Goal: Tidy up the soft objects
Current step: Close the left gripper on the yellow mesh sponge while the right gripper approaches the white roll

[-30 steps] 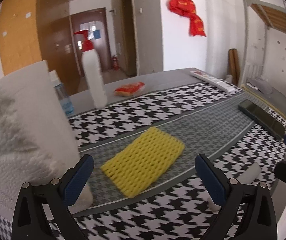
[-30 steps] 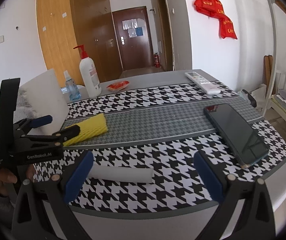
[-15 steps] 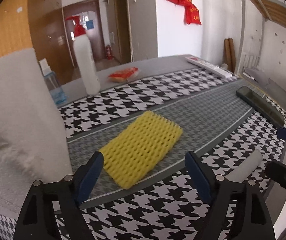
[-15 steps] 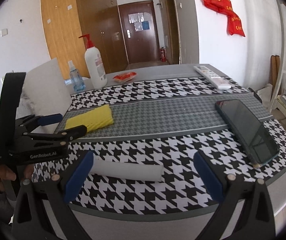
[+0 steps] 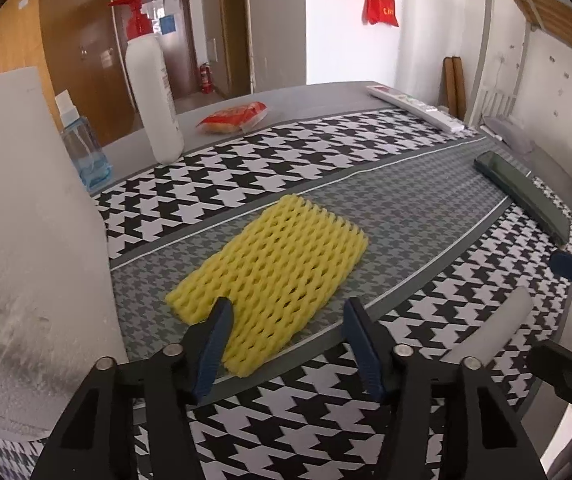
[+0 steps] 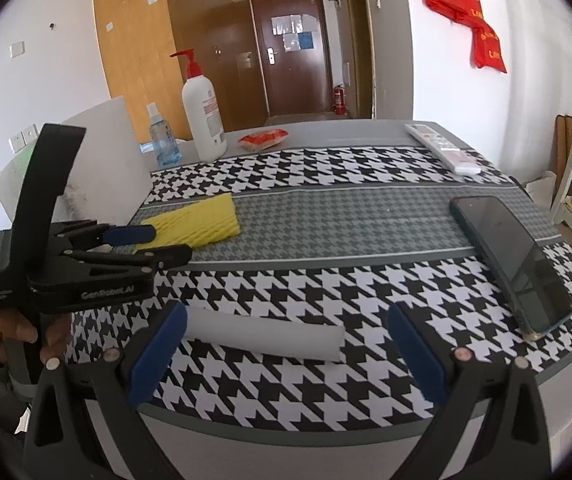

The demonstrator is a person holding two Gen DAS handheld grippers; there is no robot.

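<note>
A yellow foam net (image 5: 273, 276) lies flat on the grey stripe of the houndstooth tablecloth; it also shows in the right wrist view (image 6: 197, 226). My left gripper (image 5: 286, 316) is open, its fingertips straddling the net's near end just above it. A white foam tube (image 6: 263, 338) lies near the table's front edge, also in the left wrist view (image 5: 490, 330). My right gripper (image 6: 286, 332) is open, its fingers either side of the tube, a little in front. A large white foam sheet (image 5: 17, 248) stands at the left.
A white pump bottle (image 6: 203, 120), a small blue spray bottle (image 6: 163, 142) and a red snack packet (image 6: 263, 138) stand at the back. A white remote (image 6: 442, 148) lies back right, a dark phone (image 6: 514, 260) at the right. The table's front edge (image 6: 286, 424) is close.
My left gripper has moved forward and down to the yellow net and its jaws have narrowed around the net's near end. My right gripper has crept slightly closer to the white tube.
</note>
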